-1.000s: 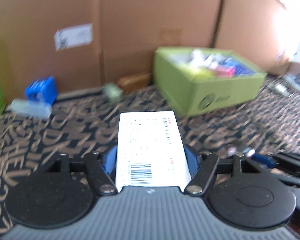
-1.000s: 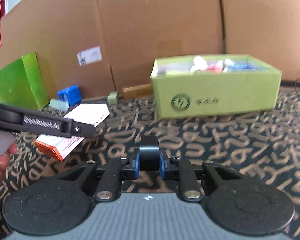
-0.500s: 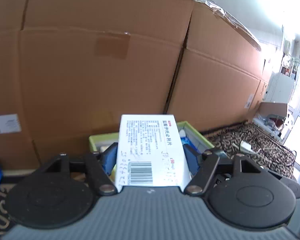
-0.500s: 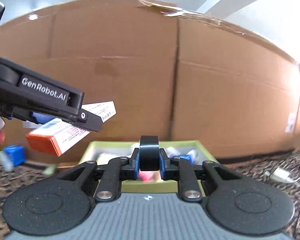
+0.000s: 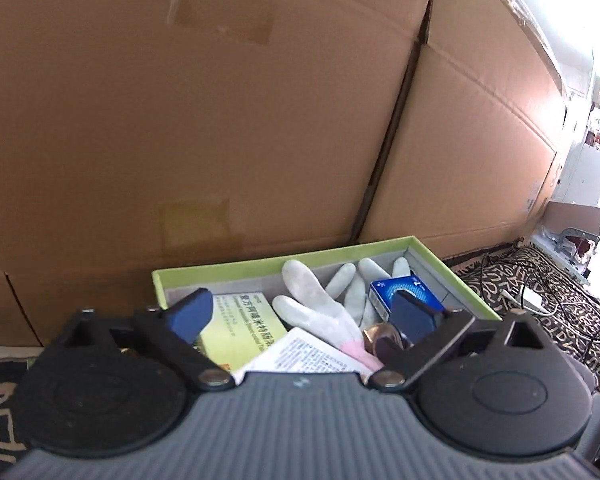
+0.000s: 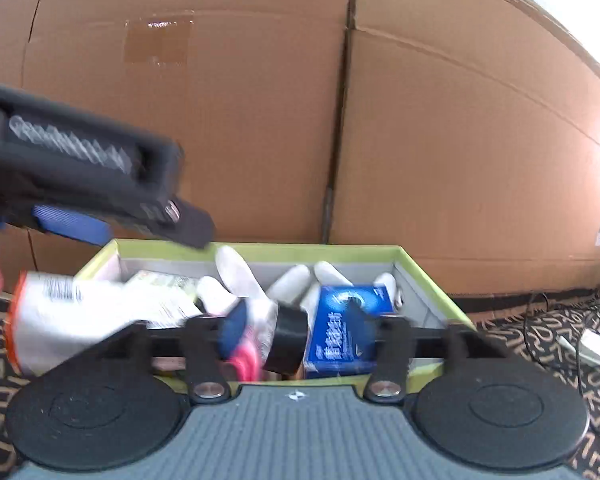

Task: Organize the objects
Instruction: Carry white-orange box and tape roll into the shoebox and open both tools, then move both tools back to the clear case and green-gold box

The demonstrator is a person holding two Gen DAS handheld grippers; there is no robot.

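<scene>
The open green box (image 5: 280, 258) (image 6: 320, 248) holds a white glove (image 5: 312, 300) (image 6: 236, 276), a blue carton (image 5: 404, 292) (image 6: 344, 320) and a yellow-green carton (image 5: 240, 320). My left gripper (image 5: 303, 314) (image 6: 132, 216) hangs over the box with its jaws opening wide. The white medicine box (image 5: 300, 354) (image 6: 60, 312) with an orange end drops free below it. My right gripper (image 6: 296, 324) is over the box's near edge, its jaws opening. The black tape roll (image 6: 286, 338) tilts loose between its fingers, clear of both pads.
Tall cardboard walls (image 5: 220, 120) (image 6: 460, 140) stand right behind the green box. A patterned cloth (image 6: 548, 344) covers the surface. Black cables and a white charger (image 5: 534, 300) (image 6: 592, 346) lie to the right of the box.
Both grippers travelled to the green box and now hang over it. The left let go of the white medicine box, the right let go of the black roll; both jaws spread apart.
</scene>
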